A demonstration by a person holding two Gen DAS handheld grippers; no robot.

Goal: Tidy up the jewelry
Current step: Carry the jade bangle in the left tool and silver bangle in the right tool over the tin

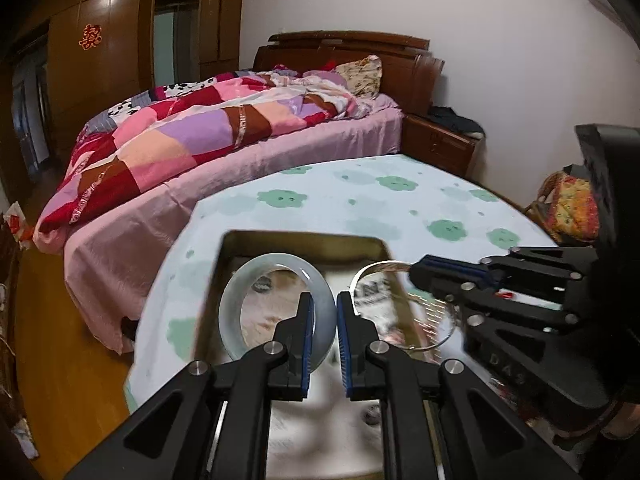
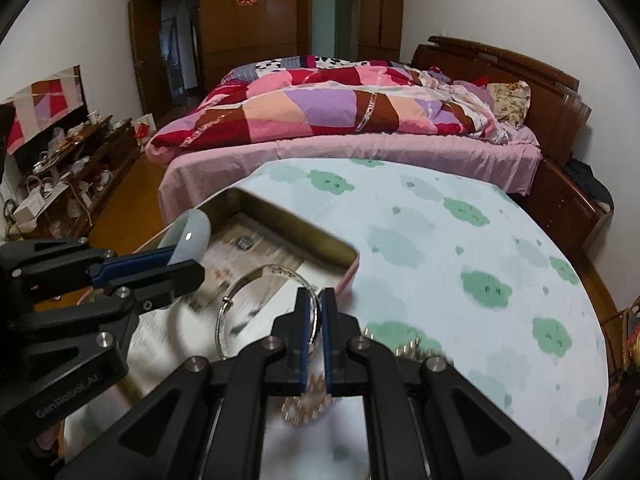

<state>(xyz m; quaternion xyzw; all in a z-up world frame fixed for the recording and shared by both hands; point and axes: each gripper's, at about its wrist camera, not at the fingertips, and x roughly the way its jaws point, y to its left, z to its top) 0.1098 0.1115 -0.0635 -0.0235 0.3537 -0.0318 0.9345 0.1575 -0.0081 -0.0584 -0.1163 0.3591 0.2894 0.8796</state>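
Note:
My left gripper (image 1: 324, 300) is shut on the rim of a pale jade bangle (image 1: 240, 292) and holds it upright over an open metal tin (image 1: 304, 238). In the right wrist view the bangle (image 2: 192, 236) sticks up from the left gripper (image 2: 188, 266). My right gripper (image 2: 316, 296) is shut on a thin silver bangle (image 2: 228, 312) above the tin's (image 2: 296, 226) near part. In the left wrist view the right gripper (image 1: 412, 270) comes in from the right with the silver bangle (image 1: 372, 270).
The tin lies on a round table with a white cloth (image 2: 460, 264) with green cloud prints. Small beaded jewelry (image 2: 412, 346) lies on the cloth by the right gripper. A bed (image 2: 340, 120) stands behind the table.

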